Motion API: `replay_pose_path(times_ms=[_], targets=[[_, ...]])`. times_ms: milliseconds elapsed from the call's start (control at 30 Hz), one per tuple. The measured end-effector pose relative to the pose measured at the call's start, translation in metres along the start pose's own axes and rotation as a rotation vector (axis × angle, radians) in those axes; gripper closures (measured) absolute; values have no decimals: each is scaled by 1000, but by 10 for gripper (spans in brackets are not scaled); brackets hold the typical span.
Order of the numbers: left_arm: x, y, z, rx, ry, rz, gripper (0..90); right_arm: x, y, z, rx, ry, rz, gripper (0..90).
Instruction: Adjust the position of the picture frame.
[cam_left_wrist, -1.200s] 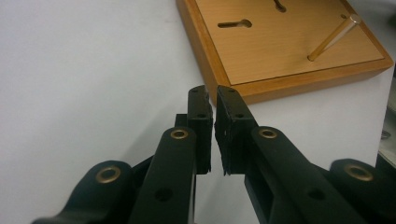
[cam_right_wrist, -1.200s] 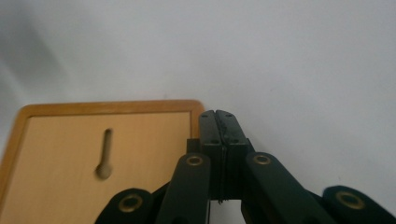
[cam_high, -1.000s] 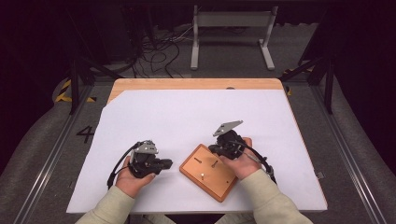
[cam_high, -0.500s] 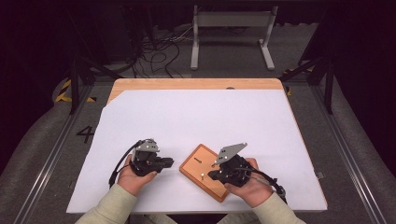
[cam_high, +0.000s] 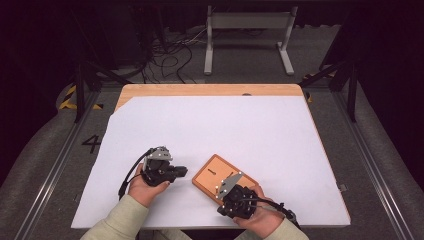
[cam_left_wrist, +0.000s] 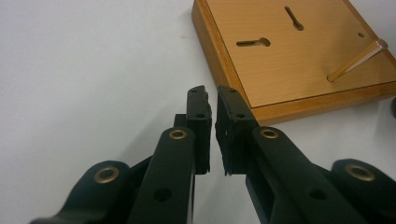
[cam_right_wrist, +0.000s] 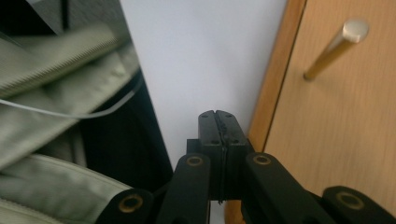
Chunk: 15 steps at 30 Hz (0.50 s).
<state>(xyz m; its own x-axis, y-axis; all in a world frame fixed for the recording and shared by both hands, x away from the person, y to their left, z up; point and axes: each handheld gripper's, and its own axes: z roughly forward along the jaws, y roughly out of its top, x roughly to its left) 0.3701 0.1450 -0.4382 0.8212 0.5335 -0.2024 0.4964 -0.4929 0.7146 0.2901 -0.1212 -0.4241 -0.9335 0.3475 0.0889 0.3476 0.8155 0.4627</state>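
Since the earlier frame, my right gripper (cam_high: 226, 196) has been sliding back toward the near edge of the tabletop (cam_high: 210, 125), ending over the near corner of the wooden board (cam_high: 212, 175); my left gripper (cam_high: 181, 171) is keeping its place.

Going left to right from the high view: grey floor with a painted "4" (cam_high: 92, 144) is lying beside the tabletop, which is wearing a white sheet with a strip of bare wood along its far edge. I am holding the left gripper low over the white sheet, its jaws nearly together with a thin gap between them and nothing in it, pointing at the board just beside it. That board is lying flat near the front edge, right of centre, with two keyhole slots (cam_left_wrist: 253, 42) and a brass peg (cam_left_wrist: 357, 60) leaning up from it. I am keeping the right gripper's jaws pressed fully together, empty, at the board's edge. Behind the tabletop, cables (cam_high: 170, 55) and a metal stand (cam_high: 247, 30) are sitting in a dark room.
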Motion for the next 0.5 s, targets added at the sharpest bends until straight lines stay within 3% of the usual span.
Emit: replay_pose_path(times_ms=[167,233,367,500], targets=[[0,1,1,4,-4,3,835,-2,-2,2,17,-17,-1,900],[0,1,2,4,-5,2,834,-5,-5,1,36,-71,1,900],[0,1,2,2,-6,1,833,-15,-12,-2,36,-105,31,900],[-1,1,2,9,-8,-4,832,-33,-24,-11,36,-192,77,900]])
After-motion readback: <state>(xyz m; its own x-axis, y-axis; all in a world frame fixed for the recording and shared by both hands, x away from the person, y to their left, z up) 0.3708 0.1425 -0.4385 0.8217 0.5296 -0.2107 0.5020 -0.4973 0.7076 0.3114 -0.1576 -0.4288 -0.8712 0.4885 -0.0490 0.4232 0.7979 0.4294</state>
